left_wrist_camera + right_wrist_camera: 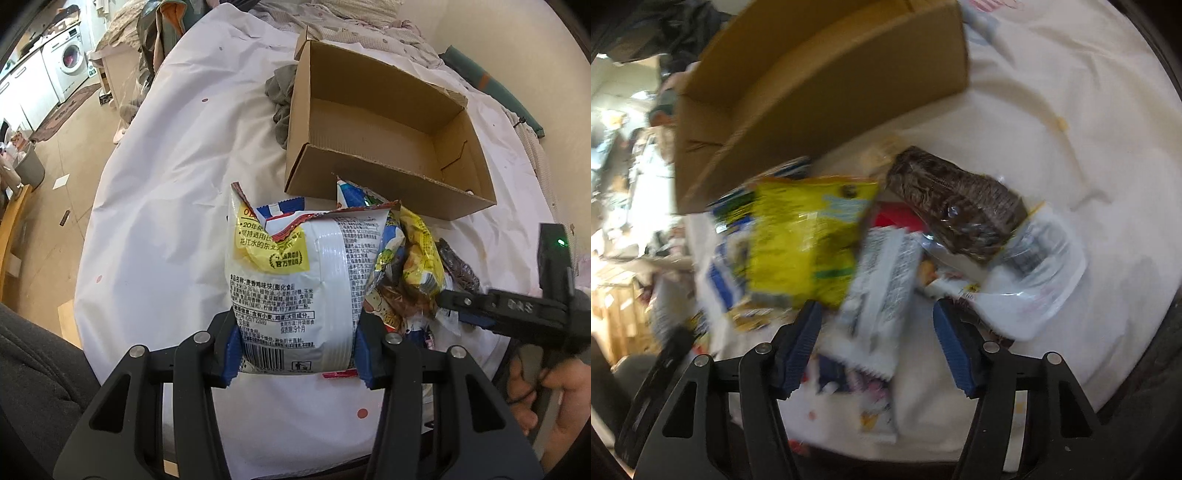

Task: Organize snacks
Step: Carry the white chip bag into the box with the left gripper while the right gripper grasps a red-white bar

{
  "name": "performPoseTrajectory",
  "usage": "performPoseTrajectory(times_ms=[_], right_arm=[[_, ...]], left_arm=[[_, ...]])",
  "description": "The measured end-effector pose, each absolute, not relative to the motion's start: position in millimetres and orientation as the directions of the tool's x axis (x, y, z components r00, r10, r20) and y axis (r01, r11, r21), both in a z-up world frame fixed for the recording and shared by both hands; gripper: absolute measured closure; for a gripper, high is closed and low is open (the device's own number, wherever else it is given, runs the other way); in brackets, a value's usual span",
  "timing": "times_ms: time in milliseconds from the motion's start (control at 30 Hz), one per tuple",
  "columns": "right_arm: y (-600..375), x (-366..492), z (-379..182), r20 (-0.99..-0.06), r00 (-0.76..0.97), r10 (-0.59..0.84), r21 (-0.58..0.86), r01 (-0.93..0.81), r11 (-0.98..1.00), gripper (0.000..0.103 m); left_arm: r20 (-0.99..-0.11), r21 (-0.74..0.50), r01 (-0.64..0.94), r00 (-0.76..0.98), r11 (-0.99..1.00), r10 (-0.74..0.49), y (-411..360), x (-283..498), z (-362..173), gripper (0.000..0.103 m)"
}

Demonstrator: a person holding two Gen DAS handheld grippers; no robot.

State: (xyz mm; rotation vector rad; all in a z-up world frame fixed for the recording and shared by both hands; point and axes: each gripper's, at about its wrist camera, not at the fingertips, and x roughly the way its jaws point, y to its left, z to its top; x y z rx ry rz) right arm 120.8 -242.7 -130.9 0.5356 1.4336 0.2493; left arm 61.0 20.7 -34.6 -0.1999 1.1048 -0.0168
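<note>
My left gripper (295,349) is shut on a large white snack bag (291,280) with yellow and red print, held upright above the white bedsheet. An open, empty cardboard box (373,129) stands just beyond it. My right gripper (875,354) is open, jaws wide, over a pile of snacks: a yellow bag (801,236), a white wrapper (882,280) between the jaws, and a brown packaged cake (956,210). The right gripper also shows in the left wrist view (448,299) by the yellow bag (421,254). The right wrist view is motion-blurred.
A grey cloth (282,96) lies left of the box. The white sheet (166,177) covers the bed; its edge drops to the floor on the left. A washing machine (70,62) stands far left. The box (798,96) sits behind the pile.
</note>
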Motion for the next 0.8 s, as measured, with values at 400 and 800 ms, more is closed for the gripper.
performPoseTrajectory(times_ms=[400, 800], right_arm=[[-247.2, 99.9, -96.5, -0.818, 0.239, 0.523, 0.557, 0.107, 0.823, 0.089], [-273.7, 87.4, -44.6, -0.698, 0.359, 0.620, 0.666, 0.006, 0.746, 0.089]], left_arm=[[-0.880, -0.190, -0.127, 0.461, 0.974, -0.112, 30.1, 59.3, -34.2, 0.058], [-0.848, -0.214, -0.109, 0.513, 0.971, -0.130, 33.2, 68.3, -6.0, 0.058]])
